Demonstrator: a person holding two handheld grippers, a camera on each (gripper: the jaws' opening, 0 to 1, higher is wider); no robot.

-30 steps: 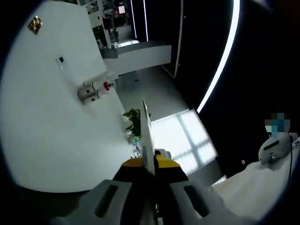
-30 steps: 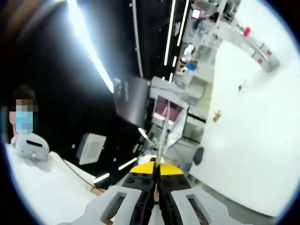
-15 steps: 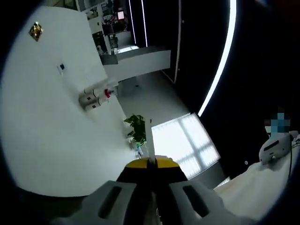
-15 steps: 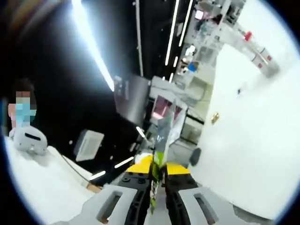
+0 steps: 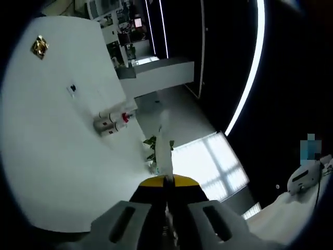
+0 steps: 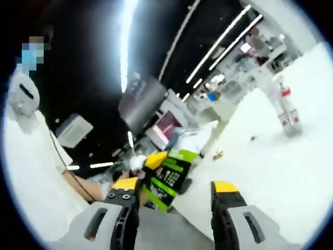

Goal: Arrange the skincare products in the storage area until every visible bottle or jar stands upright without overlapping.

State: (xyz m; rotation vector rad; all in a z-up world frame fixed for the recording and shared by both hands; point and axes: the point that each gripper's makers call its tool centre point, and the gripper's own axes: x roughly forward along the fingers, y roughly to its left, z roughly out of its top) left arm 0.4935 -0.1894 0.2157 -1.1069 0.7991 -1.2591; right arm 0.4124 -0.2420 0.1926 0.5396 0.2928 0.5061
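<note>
Since a moment ago, the right gripper (image 6: 174, 195) is standing spread wide, a green-and-black packet (image 6: 169, 177) leaning against its left jaw. The left gripper (image 5: 167, 182) is pinching a thin white piece (image 5: 165, 153). Farther off, two white bottles (image 5: 112, 124) are lying on the white table (image 5: 52, 130).

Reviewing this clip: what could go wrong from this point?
1. The right gripper is open, with a green packet loose against one jaw; it may drop.
2. The left gripper is shut on a thin white piece, so it cannot take a bottle yet.
3. The two bottles sit close together; nudging one may topple the other.
</note>
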